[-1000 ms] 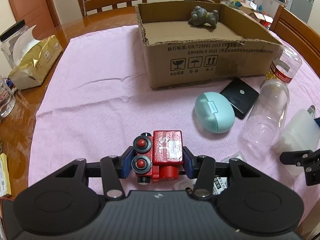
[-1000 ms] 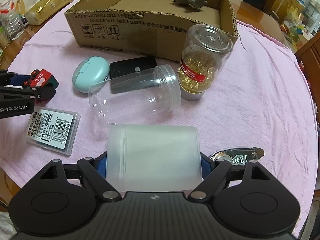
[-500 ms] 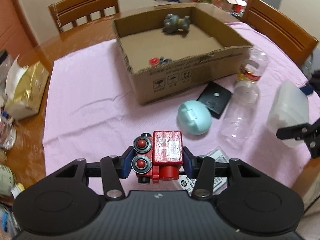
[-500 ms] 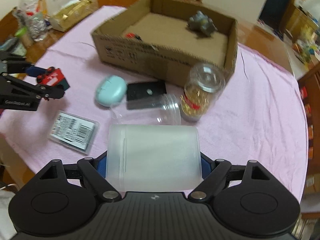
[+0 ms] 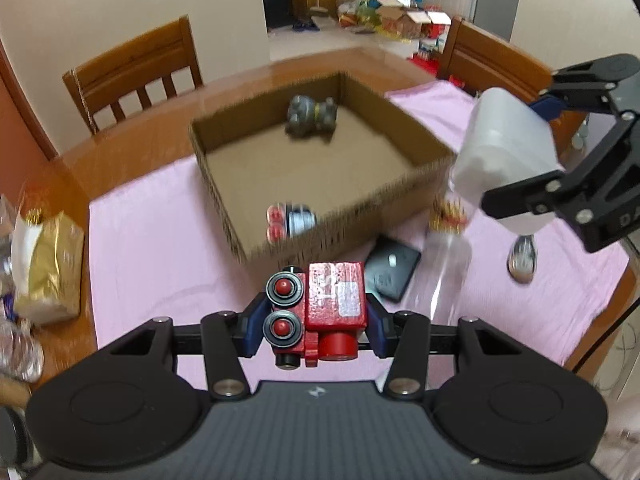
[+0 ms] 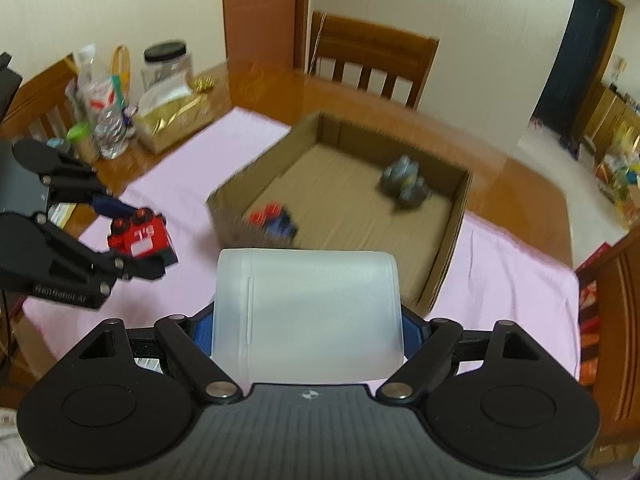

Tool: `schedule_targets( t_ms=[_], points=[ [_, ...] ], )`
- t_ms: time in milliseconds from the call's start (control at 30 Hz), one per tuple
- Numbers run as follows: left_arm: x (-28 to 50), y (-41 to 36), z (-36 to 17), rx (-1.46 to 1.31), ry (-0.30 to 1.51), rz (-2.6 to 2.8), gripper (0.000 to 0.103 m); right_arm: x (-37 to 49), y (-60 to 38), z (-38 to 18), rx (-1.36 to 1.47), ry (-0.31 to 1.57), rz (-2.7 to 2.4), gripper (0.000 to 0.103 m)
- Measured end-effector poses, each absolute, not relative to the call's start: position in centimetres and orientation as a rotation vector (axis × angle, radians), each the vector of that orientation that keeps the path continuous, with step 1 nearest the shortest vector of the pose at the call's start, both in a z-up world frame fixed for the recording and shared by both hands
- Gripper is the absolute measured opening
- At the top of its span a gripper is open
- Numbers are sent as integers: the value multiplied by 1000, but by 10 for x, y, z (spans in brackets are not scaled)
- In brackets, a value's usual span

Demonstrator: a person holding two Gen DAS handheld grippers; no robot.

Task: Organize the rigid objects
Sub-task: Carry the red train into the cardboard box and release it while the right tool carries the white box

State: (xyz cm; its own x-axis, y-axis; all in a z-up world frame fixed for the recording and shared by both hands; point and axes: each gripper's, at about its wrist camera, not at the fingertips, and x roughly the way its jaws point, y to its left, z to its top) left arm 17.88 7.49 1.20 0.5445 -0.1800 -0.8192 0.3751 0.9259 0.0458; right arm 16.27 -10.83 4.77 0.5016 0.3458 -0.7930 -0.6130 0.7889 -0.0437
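My left gripper (image 5: 316, 320) is shut on a red toy train (image 5: 320, 304) and holds it in the air in front of the open cardboard box (image 5: 224, 184). My right gripper (image 6: 306, 320) is shut on a white translucent plastic container (image 6: 306, 312), held high over the box's near right corner (image 6: 444, 264). From the left wrist view the container (image 5: 504, 152) hangs at the right of the box. Inside the box lie a grey toy figure (image 5: 312, 118) and a small red and blue toy (image 5: 290, 220).
On the pink cloth (image 5: 152, 248) lie a black flat case (image 5: 390, 274), a clear jar (image 5: 448, 272) and a round metal item (image 5: 522, 260). A gold tissue pack (image 5: 48, 268) and bottles (image 6: 104, 112) stand at the left. Wooden chairs (image 5: 132, 68) surround the table.
Both grippers have risen well above the table with their objects and moved toward the box. The view into the box is now from above.
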Motion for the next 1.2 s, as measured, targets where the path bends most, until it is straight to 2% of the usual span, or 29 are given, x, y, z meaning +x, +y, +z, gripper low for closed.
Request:
schedule_targets(
  t_ms=[300, 633, 667, 700, 733, 767, 933, 1200],
  points=[
    [257, 64, 29, 186, 860, -289, 48, 213, -105, 55, -320, 831, 581, 86],
    [341, 60, 1, 116, 878, -202, 49, 251, -101, 44, -319, 846, 559, 86],
    [346, 61, -2, 111, 859, -178, 50, 254, -101, 43, -320, 848, 555, 86],
    [350, 61, -5, 106, 835, -151, 60, 257, -101, 42, -321, 851, 552, 86],
    [355, 62, -8, 101, 820, -120, 76, 260, -101, 41, -321, 854, 550, 86],
    [358, 62, -10, 96, 815, -101, 81, 263, -101, 39, -318, 858, 546, 86],
    [358, 71, -15, 57, 833, -98, 86, 276, -102, 31, -313, 879, 533, 86],
    [318, 82, 1, 89, 815, -90, 97, 299, -98, 24, -312, 906, 523, 86]
  ],
)
